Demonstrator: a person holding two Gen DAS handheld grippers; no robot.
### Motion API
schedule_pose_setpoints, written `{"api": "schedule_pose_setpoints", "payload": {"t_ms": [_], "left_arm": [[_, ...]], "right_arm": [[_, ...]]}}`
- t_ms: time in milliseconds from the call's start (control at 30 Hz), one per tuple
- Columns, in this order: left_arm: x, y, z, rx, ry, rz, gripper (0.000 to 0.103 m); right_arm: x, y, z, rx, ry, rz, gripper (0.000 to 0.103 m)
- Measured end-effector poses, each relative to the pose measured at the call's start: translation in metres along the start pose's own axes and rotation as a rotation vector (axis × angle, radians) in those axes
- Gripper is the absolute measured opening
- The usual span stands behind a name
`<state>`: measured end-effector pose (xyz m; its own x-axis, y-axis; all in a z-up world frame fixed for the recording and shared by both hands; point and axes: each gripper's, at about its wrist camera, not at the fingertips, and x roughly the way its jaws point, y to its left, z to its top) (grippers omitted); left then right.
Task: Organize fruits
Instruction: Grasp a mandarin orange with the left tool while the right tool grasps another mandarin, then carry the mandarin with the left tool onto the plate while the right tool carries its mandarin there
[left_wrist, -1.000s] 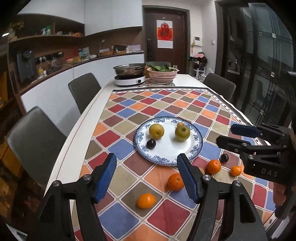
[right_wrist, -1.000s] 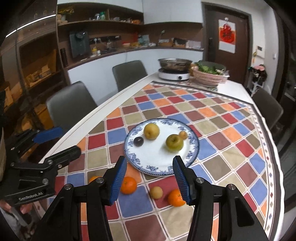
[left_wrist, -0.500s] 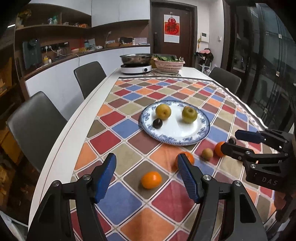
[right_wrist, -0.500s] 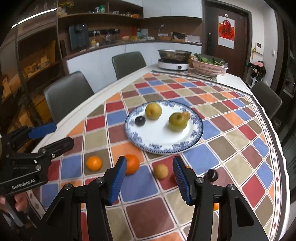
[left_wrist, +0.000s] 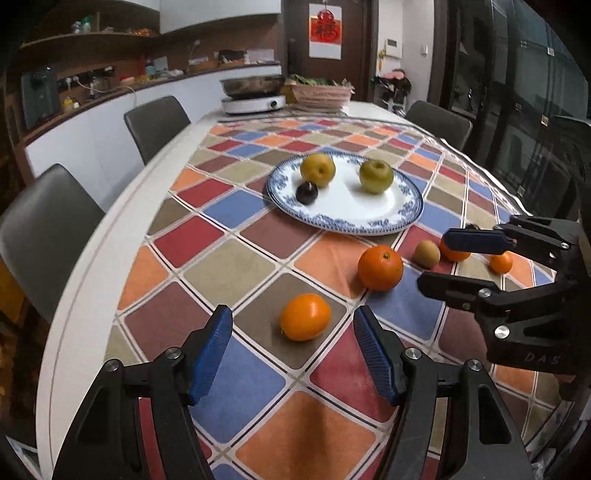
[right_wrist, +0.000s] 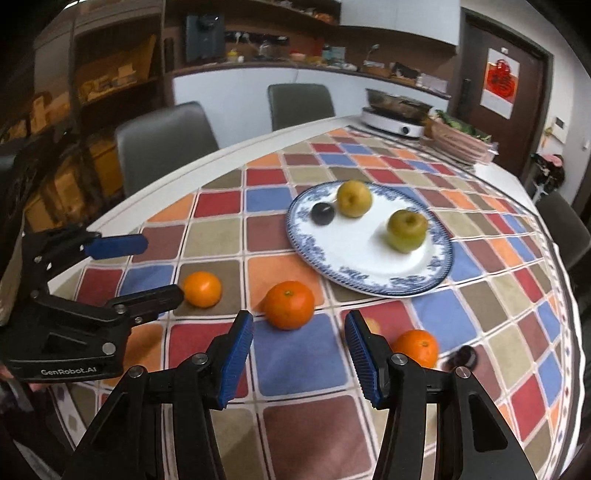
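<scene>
While the blue-and-white plate (left_wrist: 402, 216) is holding a yellow pear (left_wrist: 317, 170), a green pear (left_wrist: 375, 176) and a dark plum (left_wrist: 307, 192), other fruits are lying on the checked tablecloth (left_wrist: 225, 266) near it. An oval orange (left_wrist: 304, 316) is sitting just beyond the left gripper (left_wrist: 291, 354), whose jaws are standing wide apart with nothing between them. A rounder orange (right_wrist: 289, 304) is sitting just past the right gripper (right_wrist: 299, 354), also spread wide and holding nothing. A small orange (right_wrist: 416, 348) and a second dark plum (right_wrist: 462, 357) are lying to its right.
</scene>
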<state>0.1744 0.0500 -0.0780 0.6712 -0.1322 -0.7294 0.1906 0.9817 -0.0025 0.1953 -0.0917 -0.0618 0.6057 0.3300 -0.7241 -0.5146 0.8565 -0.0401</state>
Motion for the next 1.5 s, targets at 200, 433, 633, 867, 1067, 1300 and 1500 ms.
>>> {"api": "schedule_pose_setpoints", "payload": {"t_ms": [200,433,633,867,1067,1300,1500], "left_arm": [[0.022,0.007,0.003,-0.027,0.058,-0.058,0.058],[0.039,0.011,0.005,-0.064,0.107,-0.099,0.046],[0.045,0.007,0.004,-0.054,0.129,-0.108,0.037],[0.044,0.008,0.005,-0.066,0.123,-0.101,0.037],[0.033,0.006,0.01,-0.068,0.093,-0.094,0.037],[0.014,-0.002,0.019,-0.057,0.048,-0.091,0.037],[0.0,-0.015,0.033,-0.024,0.0,-0.095,0.037]], "right_arm": [[0.028,-0.002,0.002,0.005,0.067,0.065,0.052],[0.047,-0.006,0.006,0.017,0.108,0.085,0.052],[0.057,-0.008,0.009,0.021,0.119,0.087,0.052],[0.06,-0.005,0.008,0.013,0.123,0.089,0.042],[0.05,-0.006,0.009,0.032,0.102,0.09,0.042],[0.029,-0.013,0.013,0.075,0.056,0.084,0.042],[0.008,-0.023,0.017,0.101,0.016,0.07,0.042]]}}
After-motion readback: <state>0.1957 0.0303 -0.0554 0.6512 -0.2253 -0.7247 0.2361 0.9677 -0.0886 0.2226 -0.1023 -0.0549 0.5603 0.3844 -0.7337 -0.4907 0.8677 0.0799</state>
